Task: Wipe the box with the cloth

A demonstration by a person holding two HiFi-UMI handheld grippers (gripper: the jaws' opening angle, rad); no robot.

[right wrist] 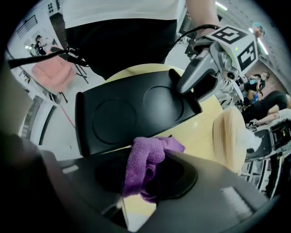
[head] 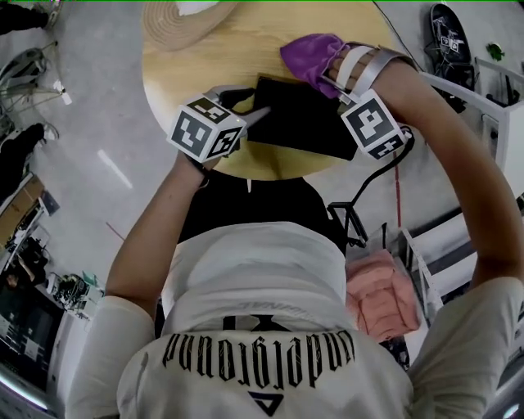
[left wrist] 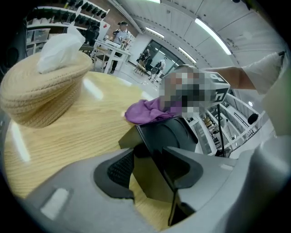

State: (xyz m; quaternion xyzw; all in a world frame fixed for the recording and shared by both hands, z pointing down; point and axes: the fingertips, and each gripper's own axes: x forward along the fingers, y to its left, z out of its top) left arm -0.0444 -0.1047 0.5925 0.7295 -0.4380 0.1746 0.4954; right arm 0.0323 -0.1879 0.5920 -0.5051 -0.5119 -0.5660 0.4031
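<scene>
A flat black box [head: 299, 114] with two round recesses lies near the front edge of the round wooden table [head: 246, 49]. My left gripper [head: 252, 110] is shut on the box's left rim; in the left gripper view the thin black wall [left wrist: 157, 150] stands between the jaws of that gripper [left wrist: 152, 166]. My right gripper [head: 332, 74] sits at the box's far right corner, shut on a bunched purple cloth [head: 313, 53]. In the right gripper view the cloth [right wrist: 145, 166] hangs from the gripper [right wrist: 145, 177] just short of the box [right wrist: 132, 111].
A woven straw basket [head: 184, 20] with white tissue in it stands at the table's back left, also seen as the basket [left wrist: 41, 91] in the left gripper view. A pink cloth [head: 381, 295] lies on a rack at the right, beside the person's body. Shelves and cables surround the table.
</scene>
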